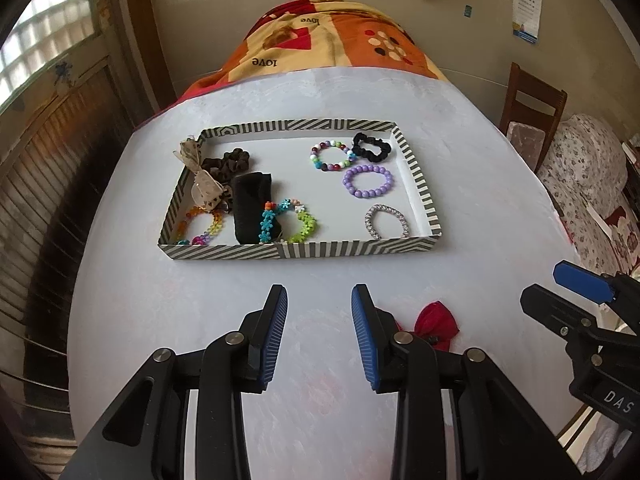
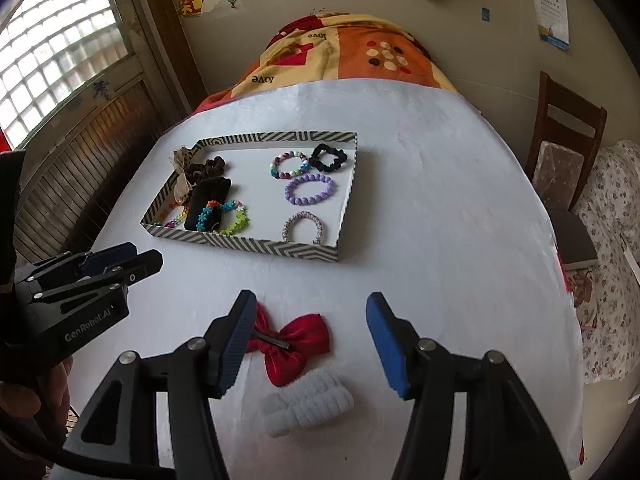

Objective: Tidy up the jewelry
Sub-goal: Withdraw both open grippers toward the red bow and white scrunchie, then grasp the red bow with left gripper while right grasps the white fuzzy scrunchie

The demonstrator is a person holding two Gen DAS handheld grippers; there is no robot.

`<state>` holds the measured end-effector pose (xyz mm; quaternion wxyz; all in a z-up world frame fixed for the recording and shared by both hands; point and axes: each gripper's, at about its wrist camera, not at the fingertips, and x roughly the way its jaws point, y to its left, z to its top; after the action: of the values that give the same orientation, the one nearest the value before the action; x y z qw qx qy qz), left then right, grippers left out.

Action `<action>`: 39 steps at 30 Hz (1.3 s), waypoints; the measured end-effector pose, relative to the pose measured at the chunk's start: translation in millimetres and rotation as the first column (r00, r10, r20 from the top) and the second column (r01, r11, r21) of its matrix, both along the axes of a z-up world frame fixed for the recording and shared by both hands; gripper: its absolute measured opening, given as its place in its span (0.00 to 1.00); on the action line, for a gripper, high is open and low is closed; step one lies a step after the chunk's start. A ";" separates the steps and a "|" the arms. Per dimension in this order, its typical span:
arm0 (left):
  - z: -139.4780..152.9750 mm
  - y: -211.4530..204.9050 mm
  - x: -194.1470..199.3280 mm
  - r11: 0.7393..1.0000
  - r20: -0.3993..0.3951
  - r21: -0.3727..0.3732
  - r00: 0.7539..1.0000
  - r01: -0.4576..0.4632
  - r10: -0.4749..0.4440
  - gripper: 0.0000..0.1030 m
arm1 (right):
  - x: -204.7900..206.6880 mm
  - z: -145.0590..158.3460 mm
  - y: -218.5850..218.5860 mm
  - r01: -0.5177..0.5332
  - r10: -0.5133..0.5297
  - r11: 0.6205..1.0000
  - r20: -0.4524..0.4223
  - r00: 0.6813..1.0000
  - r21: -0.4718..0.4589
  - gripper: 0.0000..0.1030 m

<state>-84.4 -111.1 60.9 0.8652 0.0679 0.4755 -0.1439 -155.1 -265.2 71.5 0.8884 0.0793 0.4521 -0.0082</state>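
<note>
A striped shallow box [image 1: 224, 251] [image 2: 256, 247] on the white table holds several bracelets and hair ties: a purple bead bracelet [image 1: 367, 181] [image 2: 309, 189], a multicolour bead bracelet [image 1: 333, 155], a black scrunchie [image 1: 371, 147], a clear bracelet [image 1: 387, 222], flower bracelets and a black pad [image 1: 252, 208]. A red bow clip [image 2: 294, 340] [image 1: 436, 324] and a white scrunchie [image 2: 306, 404] lie on the table between my right gripper's [image 2: 312, 336] open fingers. My left gripper [image 1: 319, 334] is open and empty, in front of the box.
A patterned blanket [image 1: 332, 40] covers the table's far end. A wooden chair [image 2: 568, 152] and a floral-covered seat [image 2: 612, 260] stand at the right. A window and slatted panel [image 2: 60, 152] are at the left.
</note>
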 end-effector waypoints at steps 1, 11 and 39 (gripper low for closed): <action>0.4 -0.8 -1.6 1.000 0.001 0.000 1.000 0.003 -0.003 0.25 | -2.2 -0.1 0.1 0.001 -0.001 1.000 0.000 1.000 0.000 0.59; 0.7 -7.8 -8.2 1.000 0.002 0.003 1.000 0.024 -0.024 0.25 | -13.0 -0.9 -1.1 0.006 -0.006 1.000 -0.008 1.000 -0.007 0.60; -69.1 -25.5 11.4 0.975 -0.335 -0.174 0.923 0.137 -0.190 0.25 | -24.3 -85.7 -15.4 -0.019 0.040 0.996 -0.247 0.968 0.088 0.61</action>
<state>-73.0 -136.6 -8.2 0.7543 0.0165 0.6025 -0.2602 -179.4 -280.6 -14.1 0.8207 0.1085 0.5608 0.0142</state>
